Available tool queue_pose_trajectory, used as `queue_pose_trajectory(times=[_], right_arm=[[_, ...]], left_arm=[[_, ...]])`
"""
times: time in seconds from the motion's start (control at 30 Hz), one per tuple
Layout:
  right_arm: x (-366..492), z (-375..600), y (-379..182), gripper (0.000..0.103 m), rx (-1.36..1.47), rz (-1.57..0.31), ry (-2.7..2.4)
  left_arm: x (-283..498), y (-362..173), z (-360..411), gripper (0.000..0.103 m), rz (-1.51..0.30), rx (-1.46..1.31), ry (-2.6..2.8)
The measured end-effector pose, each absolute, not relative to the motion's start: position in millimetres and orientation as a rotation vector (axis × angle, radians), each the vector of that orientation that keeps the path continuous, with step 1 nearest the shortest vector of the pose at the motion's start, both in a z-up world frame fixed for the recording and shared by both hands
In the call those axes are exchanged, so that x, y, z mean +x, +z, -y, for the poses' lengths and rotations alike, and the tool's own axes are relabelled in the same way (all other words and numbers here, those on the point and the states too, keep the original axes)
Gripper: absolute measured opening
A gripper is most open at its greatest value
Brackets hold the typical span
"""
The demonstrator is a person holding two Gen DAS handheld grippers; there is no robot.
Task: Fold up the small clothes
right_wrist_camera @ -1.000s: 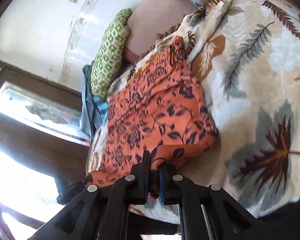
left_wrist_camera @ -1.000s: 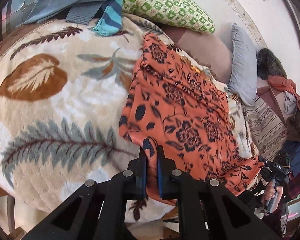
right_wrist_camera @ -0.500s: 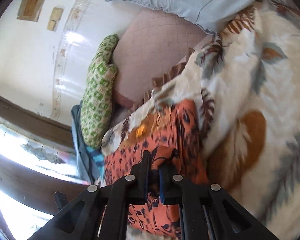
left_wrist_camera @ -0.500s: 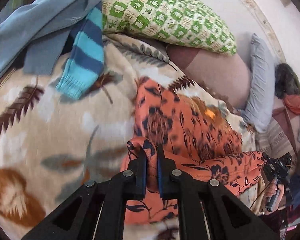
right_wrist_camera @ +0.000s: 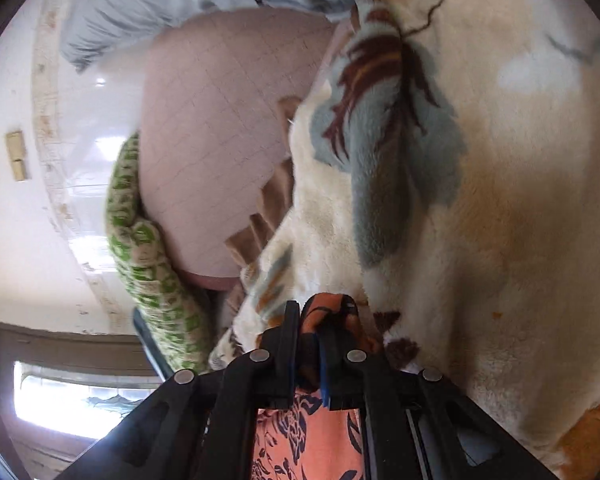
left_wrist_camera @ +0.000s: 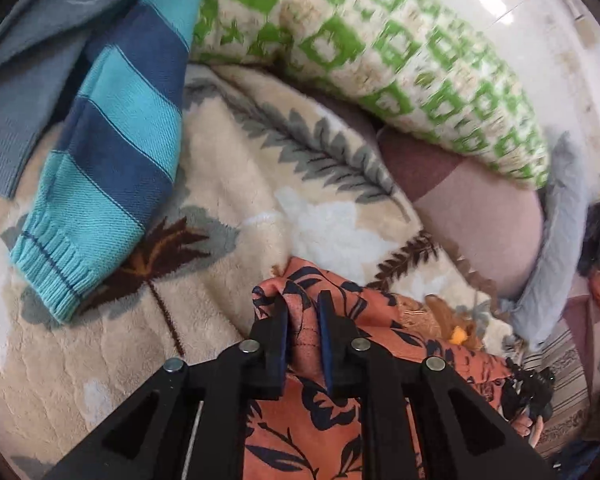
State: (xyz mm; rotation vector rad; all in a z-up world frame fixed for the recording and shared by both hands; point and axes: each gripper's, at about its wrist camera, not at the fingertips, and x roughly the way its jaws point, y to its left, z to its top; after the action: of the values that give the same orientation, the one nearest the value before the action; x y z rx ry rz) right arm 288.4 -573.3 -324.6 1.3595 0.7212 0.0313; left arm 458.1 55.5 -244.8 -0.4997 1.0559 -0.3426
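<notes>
Two grippers work one piece of clothing, an orange garment with a dark floral print that lies bunched on a cream blanket with leaf patterns. On the left wrist view the left gripper has a fold of the garment between its fingers, and its jaws are opening, with a visible gap and the cloth loose between the blue pads. The rest of the garment spreads to the right and toward the near edge of the bed. On the right wrist view the right gripper is clamped tight on another bunched edge of the same garment, which hangs below the fingers. To the far left of the left gripper a blue-and-turquoise striped knit sleeve rests on the blanket, just beside a grey-blue garment. Farther off a green-and-cream patterned pillow lies over a pink pillow, with a grey pillow to the right
</notes>
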Motion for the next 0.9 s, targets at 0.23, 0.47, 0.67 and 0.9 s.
queue_pose_trajectory(times=[0.23, 0.47, 0.67, 0.9], right_arm=[[261, 565, -275, 0.054, 1.257, -0.603, 0.03], [237, 522, -208, 0.085, 0.983, -0.646, -0.02], [256, 405, -222, 0.055, 0.608, -0.947, 0.071], [319, 311, -273, 0.039, 0.455, -1.109, 0.086]], left_arm=[[380, -185, -95, 0.07, -0.75, -0.609, -0.263], [279, -192, -48, 0.076, -0.773, -0.411, -0.238], [279, -234, -15, 0.076, -0.971, -0.326, -0.112], [285, -245, 9, 0.076, -0.943, -0.15, -0.062]])
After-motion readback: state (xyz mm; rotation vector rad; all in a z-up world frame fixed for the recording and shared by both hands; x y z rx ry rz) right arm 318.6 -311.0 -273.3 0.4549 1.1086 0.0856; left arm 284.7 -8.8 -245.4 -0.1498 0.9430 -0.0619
